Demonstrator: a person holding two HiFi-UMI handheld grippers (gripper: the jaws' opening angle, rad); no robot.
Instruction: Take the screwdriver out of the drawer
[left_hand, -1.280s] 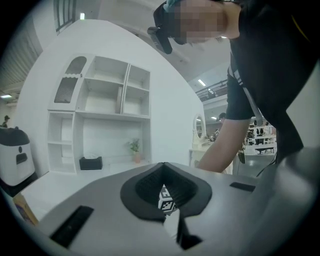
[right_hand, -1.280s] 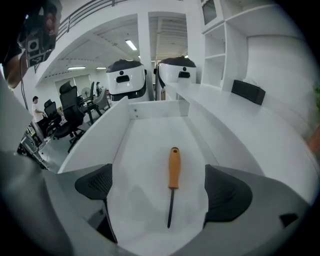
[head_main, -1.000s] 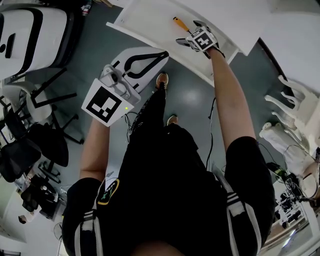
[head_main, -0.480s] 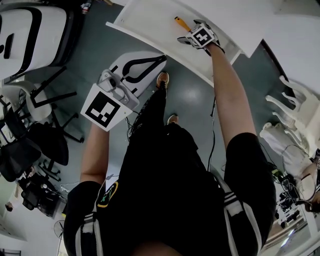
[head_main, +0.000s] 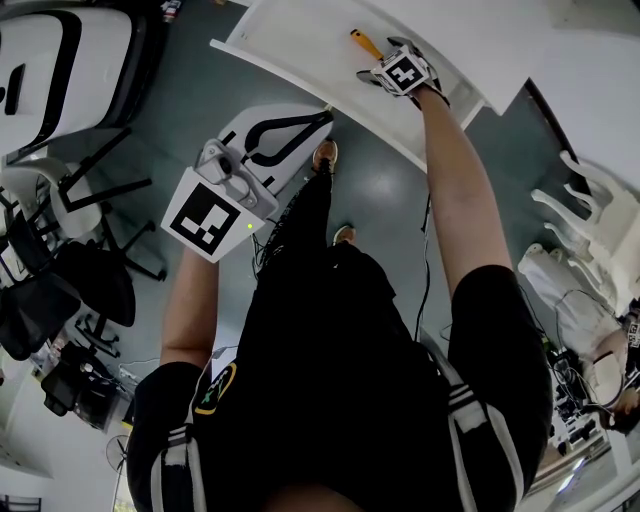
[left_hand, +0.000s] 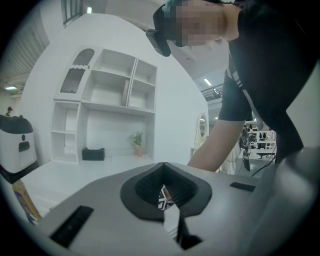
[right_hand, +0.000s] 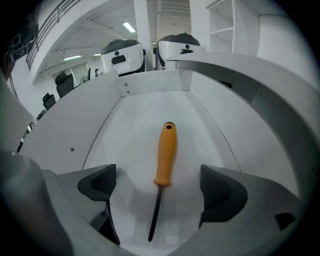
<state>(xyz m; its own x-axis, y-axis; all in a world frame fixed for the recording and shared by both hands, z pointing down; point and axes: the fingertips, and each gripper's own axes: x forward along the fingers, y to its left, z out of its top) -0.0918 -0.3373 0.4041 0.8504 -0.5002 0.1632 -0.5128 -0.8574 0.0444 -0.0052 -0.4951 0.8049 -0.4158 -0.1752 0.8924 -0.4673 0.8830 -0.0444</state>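
The screwdriver (right_hand: 165, 152) lies flat on the white floor of the open drawer (right_hand: 97, 131), right between the two jaws of the right gripper (head_main: 382, 62). Its orange handle points away from that gripper, towards the drawer's far wall, and its dark shaft runs back towards the gripper's body. In the right gripper view the shaft sits about midway between the two dark pads, clear of both, with bare drawer floor on either side. The jaws stand wide apart and are closing, but neither pad presses on the tool. The head view shows this gripper reaching steeply down into the drawer at the end of the person's outstretched right arm, with the orange handle just beyond its tips.

The left gripper (left_hand: 163, 172) is held outside the drawer, over the grey floor at the person's left side, well apart from the screwdriver. Its jaws are pressed together with nothing between them.

By count: one screwdriver, one drawer, two grippers. Nothing but the screwdriver lies in the part of the drawer that the views show.
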